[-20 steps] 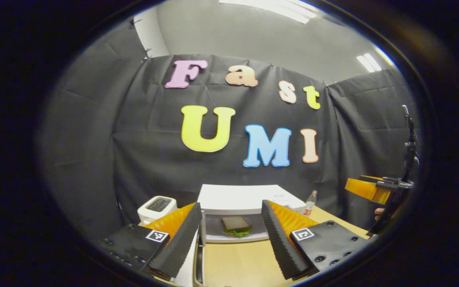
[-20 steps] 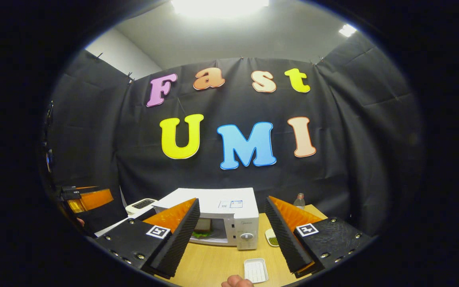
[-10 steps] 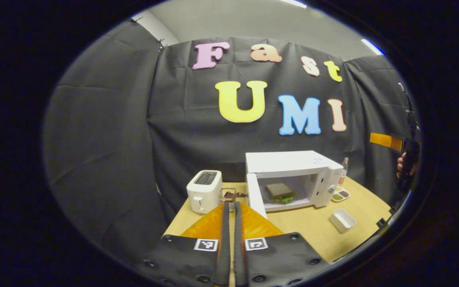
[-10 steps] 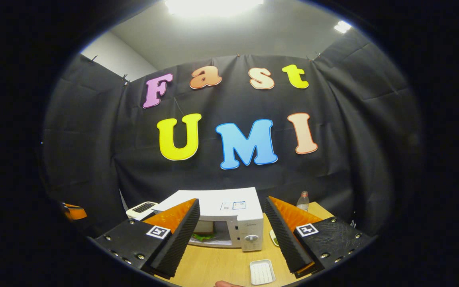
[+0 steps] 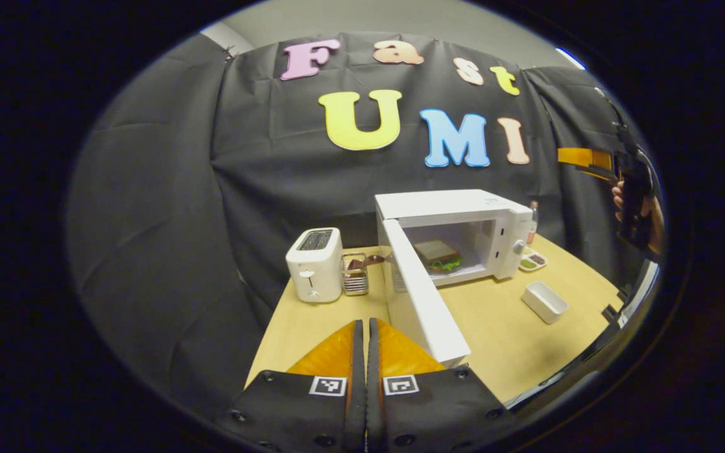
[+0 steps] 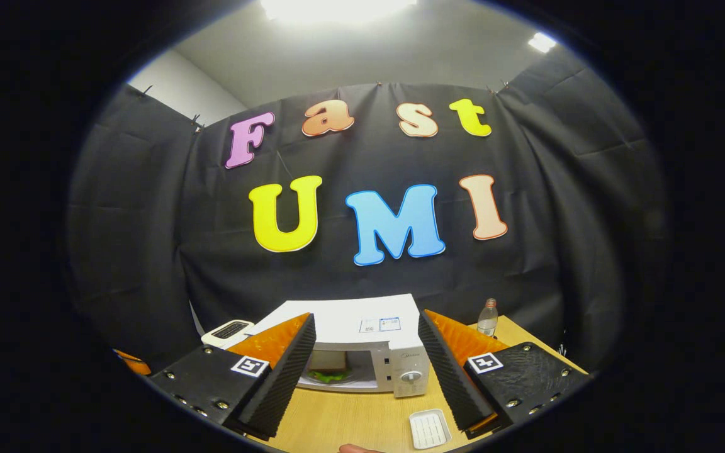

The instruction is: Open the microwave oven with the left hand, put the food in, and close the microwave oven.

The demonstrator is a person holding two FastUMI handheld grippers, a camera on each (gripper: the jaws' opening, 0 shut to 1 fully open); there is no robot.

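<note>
in the left gripper view, the left gripper sits nearest with its two fingers pressed together and nothing between them, just left of the outer end of the microwave door, which stands swung wide open toward the camera; whether a finger touches the door cannot be told. past the tips lies the wooden table, with a white toaster and a small wire rack to the left of the microwave, and a white rectangular dish to its right. the sandwich rests inside the open cavity. in the right gripper view, the right gripper has its fingers spread apart, empty, framing the microwave's control panel and a bottle behind
</note>
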